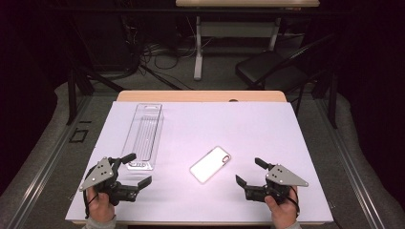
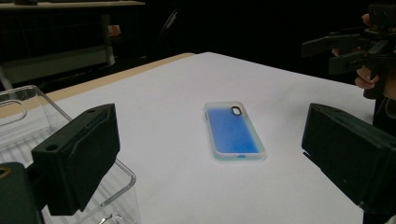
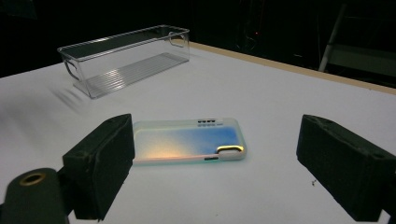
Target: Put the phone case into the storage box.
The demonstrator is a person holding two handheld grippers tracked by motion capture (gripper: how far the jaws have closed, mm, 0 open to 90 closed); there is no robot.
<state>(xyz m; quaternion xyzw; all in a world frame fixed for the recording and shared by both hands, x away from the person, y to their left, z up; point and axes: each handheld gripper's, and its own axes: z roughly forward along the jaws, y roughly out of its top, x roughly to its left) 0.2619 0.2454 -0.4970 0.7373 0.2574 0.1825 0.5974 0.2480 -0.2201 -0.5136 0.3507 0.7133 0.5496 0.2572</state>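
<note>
A phone case (image 1: 210, 164) lies flat near the middle of the white table mat, with a clear rim and a camera cutout. It looks blue in the left gripper view (image 2: 234, 130) and iridescent in the right gripper view (image 3: 187, 139). My left gripper (image 1: 136, 168) rests at the front left, open, with nothing between its jaws (image 2: 210, 163). My right gripper (image 1: 249, 171) rests at the front right, also open and empty (image 3: 215, 175). Both point toward the case from a short distance. The right gripper also appears far off in the left gripper view (image 2: 348, 49).
A long clear plastic bin (image 1: 143, 136) stands on the left part of the mat, just beyond my left gripper (image 2: 70, 140) (image 3: 126, 58). The table's wooden far edge (image 1: 200, 96) runs behind. A chair (image 1: 272, 69) and desk legs stand on the floor beyond.
</note>
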